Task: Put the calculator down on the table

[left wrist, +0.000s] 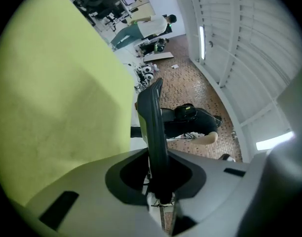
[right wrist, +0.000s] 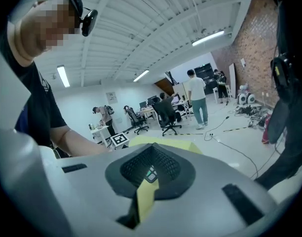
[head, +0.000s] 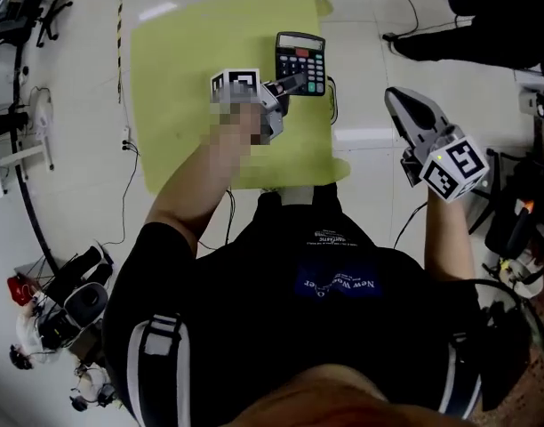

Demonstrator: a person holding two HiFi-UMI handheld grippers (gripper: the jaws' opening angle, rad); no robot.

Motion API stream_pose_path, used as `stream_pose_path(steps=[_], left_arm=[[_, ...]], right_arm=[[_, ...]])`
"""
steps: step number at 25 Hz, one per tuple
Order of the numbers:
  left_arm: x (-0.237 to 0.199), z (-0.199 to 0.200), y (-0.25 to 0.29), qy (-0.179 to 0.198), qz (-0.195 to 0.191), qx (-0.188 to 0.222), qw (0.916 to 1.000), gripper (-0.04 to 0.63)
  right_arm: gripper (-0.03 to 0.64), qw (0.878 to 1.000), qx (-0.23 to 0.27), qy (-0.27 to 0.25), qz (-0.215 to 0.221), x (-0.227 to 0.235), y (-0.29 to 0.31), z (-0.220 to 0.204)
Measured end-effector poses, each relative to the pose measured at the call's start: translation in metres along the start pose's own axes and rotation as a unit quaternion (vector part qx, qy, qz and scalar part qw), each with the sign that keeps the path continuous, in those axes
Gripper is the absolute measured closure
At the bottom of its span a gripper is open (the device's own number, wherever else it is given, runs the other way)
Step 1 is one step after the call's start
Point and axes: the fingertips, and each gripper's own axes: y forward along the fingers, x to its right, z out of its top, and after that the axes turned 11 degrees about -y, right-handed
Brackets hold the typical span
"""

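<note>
Calculator [head: 301, 60]: clamped edge-on between jaws of left gripper [head: 288, 85], over far right part of yellow table [head: 192, 78]. Right gripper [head: 398, 100]: jaws together, nothing held, off table's right edge.

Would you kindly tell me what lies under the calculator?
The yellow table lies beneath the calculator. The patch straight below it is covered, so whether it rests there yet cannot be seen.

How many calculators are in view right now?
1. The calculator is at the far right corner of the yellow table, clamped in the left gripper; the right gripper holds none. The person's body hides the table's near edge.
</note>
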Motion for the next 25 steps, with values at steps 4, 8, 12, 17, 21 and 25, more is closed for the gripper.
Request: stream_pose_path(steps=[4,8,12,17,21,25], left_arm=[[-0.083,-0.020,0.018,0.001,0.054,-0.014,0.9985,0.520],[-0.099,-0.021,-0.001,0.053,0.093,-0.010,0.9942,0.518],[-0.081,-0.015,-0.021,0.115,0.155,-0.010,0.9812,0.482],[-0.115,-0.013,-0.008,0.160,0.236,-0.015,0.9585,0.397],[-0.132,0.002,-0.016,0.219,0.329,-0.004,0.9186,0.288],[-0.124,0.013,-0.032,0.270,0.350,0.032,0.8965,0.255]], right_arm=[[0.630,0.999,-0.008,0.024,0.021,-0.008,0.017,-0.073],[0.629,0.999,-0.005,0.036,0.038,-0.033,0.030,-0.093],[0.629,0.998,-0.008,0.040,0.048,-0.051,0.033,-0.077],[0.629,0.998,-0.003,0.042,0.048,-0.050,0.033,-0.109],[0.629,0.998,0.000,0.043,0.046,-0.046,0.036,-0.107],[0.629,0.998,-0.003,0.038,0.046,-0.054,0.037,-0.098]])
